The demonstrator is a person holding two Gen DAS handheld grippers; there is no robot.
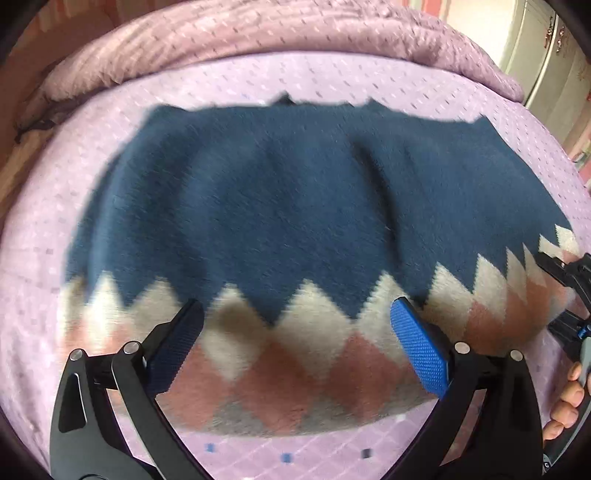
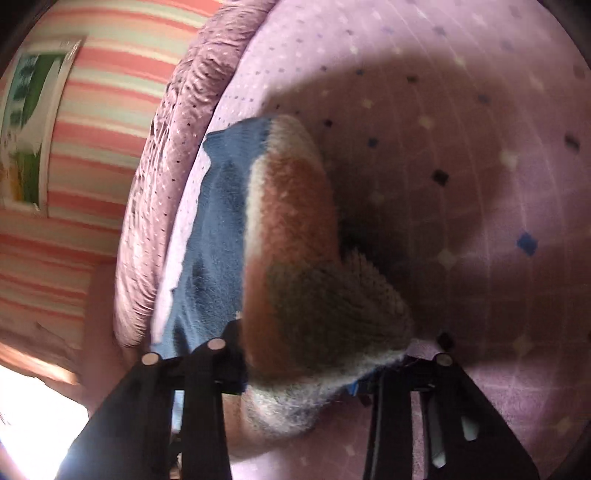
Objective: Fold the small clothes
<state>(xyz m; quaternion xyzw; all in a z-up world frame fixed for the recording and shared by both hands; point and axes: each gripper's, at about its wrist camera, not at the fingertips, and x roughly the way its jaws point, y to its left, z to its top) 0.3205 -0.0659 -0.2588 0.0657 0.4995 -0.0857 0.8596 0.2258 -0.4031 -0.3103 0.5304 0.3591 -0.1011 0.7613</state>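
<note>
1. So, I judge the fold barely begun: the sweater [image 1: 280, 206] lies spread on the bed [image 1: 332, 81], dark blue body farthest from me, its cream and pink diamond hem nearest, with no layer turned over that I can see.
2. My left claw [image 1: 295, 343] hangs spread wide over the hem's middle, pads clear of the knit and holding nothing.
3. My right claw [image 2: 317, 362] sits at the hem's right corner with fuzzy knit bunched between its fingers; it looks pinched there, though the pads are hidden.
4. Left to do, I reckon: lift that hem edge, carry it across, flatten, fold again.
5. The bed wears a lilac sheet with small squares; a mauve quilt [image 1: 229, 33] is heaped along its far side.
6. Beyond it I see pink-striped wallpaper [image 2: 110, 110] and a pale cabinet [image 1: 543, 48].
</note>
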